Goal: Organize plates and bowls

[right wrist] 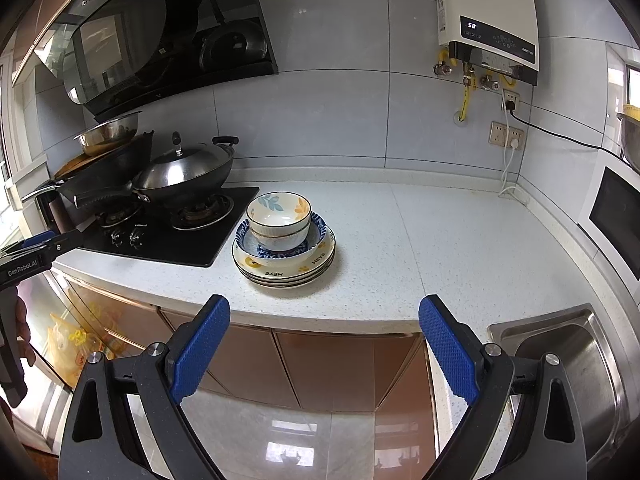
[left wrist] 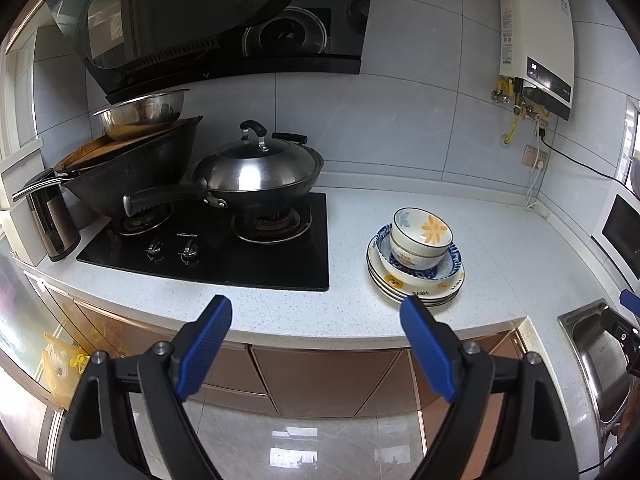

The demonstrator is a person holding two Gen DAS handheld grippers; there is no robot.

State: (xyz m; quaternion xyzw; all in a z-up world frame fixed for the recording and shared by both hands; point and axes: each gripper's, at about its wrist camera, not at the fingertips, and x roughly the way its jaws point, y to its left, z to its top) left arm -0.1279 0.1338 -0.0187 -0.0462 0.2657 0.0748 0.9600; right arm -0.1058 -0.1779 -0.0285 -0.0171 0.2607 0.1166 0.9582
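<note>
A stack of dishes stands on the white speckled counter point(left wrist: 500, 248), just right of the hob. Cream plates with yellow print point(left wrist: 416, 290) point(right wrist: 284, 270) lie at the bottom, a blue-patterned bowl point(left wrist: 448, 268) point(right wrist: 316, 240) sits on them, and white floral bowls point(left wrist: 422, 234) point(right wrist: 279, 216) are nested on top. My left gripper point(left wrist: 316, 314) hangs open in front of the counter edge, left of the stack, with nothing between its blue pads. My right gripper point(right wrist: 324, 314) is open too, empty, just before the counter edge below the stack.
A black gas hob point(left wrist: 224, 248) carries a lidded wok point(left wrist: 260, 172) and a second wok with a steel basin. A steel sink point(right wrist: 572, 364) lies at the right, a microwave point(right wrist: 616, 216) beyond it. Brown cabinets point(right wrist: 320, 364) run under the counter. The left gripper's body point(right wrist: 28, 256) shows at the left edge.
</note>
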